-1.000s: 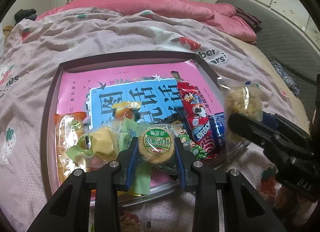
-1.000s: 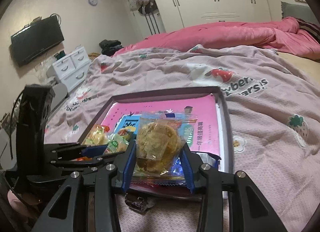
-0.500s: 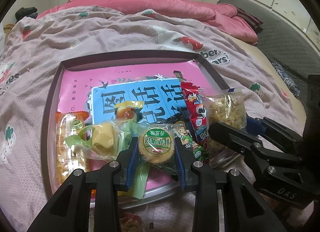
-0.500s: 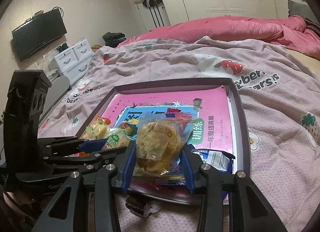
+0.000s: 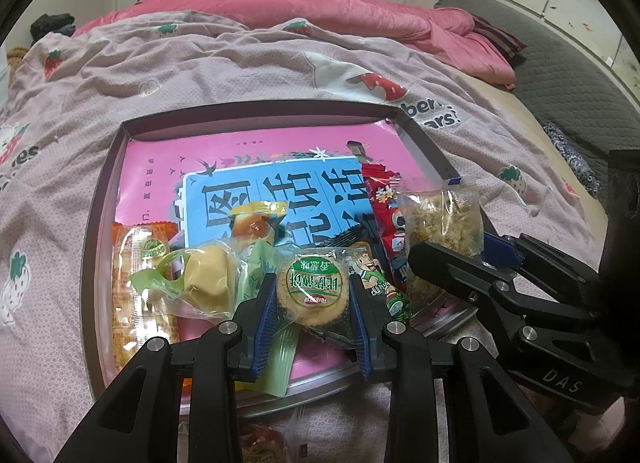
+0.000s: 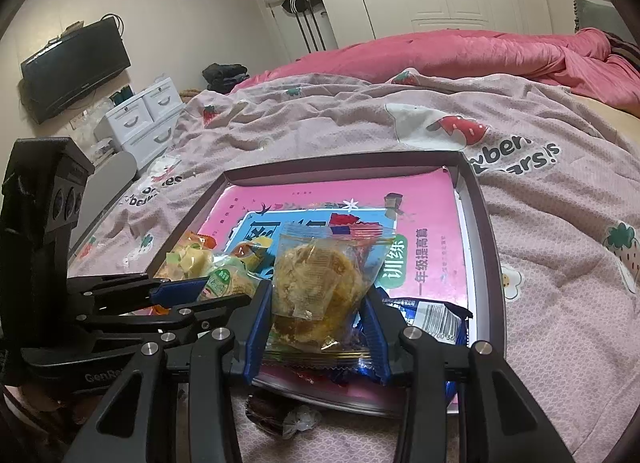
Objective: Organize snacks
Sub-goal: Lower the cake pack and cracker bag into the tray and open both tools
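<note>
My left gripper [image 5: 312, 303] is shut on a round cookie [image 5: 313, 292] in a clear wrapper with a green label, low over the near edge of the dark tray [image 5: 256, 111]. My right gripper [image 6: 316, 303] is shut on a clear pack of golden crumbly cake [image 6: 316, 283], also above the tray's [image 6: 340, 167] near edge. In the left wrist view the right gripper [image 5: 456, 249] comes in from the right with that pack [image 5: 440, 219]. The right wrist view shows the left gripper [image 6: 218, 293] and its cookie [image 6: 224, 279] on the left.
A pink and blue book [image 5: 280, 187] lines the tray. On it lie an orange cracker pack [image 5: 136, 275], a yellow pastry [image 5: 204, 279], a red packet [image 5: 384, 203] and a blue packet [image 6: 432, 315]. A dark wrapped snack [image 6: 280, 415] lies on the strawberry bedcover [image 5: 200, 75].
The right gripper with its cake pack has shifted left and a little lower, closer to the left gripper. The left gripper and its cookie have stayed put.
</note>
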Available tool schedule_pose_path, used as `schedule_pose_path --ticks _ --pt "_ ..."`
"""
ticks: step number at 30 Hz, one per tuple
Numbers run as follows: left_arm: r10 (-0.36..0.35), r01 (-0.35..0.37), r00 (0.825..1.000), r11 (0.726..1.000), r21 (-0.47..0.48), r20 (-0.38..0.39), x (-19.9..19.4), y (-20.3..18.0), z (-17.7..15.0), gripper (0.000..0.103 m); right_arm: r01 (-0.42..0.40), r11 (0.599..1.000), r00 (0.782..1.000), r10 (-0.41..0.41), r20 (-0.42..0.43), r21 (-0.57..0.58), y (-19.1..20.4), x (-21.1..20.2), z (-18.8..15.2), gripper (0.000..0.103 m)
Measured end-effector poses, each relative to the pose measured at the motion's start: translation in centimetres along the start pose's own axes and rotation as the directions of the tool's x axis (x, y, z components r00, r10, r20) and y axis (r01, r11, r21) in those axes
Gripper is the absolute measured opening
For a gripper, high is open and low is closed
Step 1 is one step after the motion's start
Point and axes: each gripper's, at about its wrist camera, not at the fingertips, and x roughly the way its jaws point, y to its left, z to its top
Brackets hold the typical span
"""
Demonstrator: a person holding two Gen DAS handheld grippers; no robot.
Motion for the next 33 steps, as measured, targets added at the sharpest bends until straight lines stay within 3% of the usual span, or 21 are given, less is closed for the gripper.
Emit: schedule_pose_path --ticks 26,33 --pt "-0.003 0.003 1.0 1.0 -0.013 0.003 0.0 0.3 0.0 0.035 0.001 1.0 0.999 -0.002 0.035 0.022 -0.3 -1.5 0.0 0.051" --pt "-0.006 0.006 1.0 1.0 -0.015 0.01 -0.4 0.4 0.1 0.04 0.003 1.0 0.999 -0.004 0.046 0.027 -0.4 -2.1 0.1 0.051"
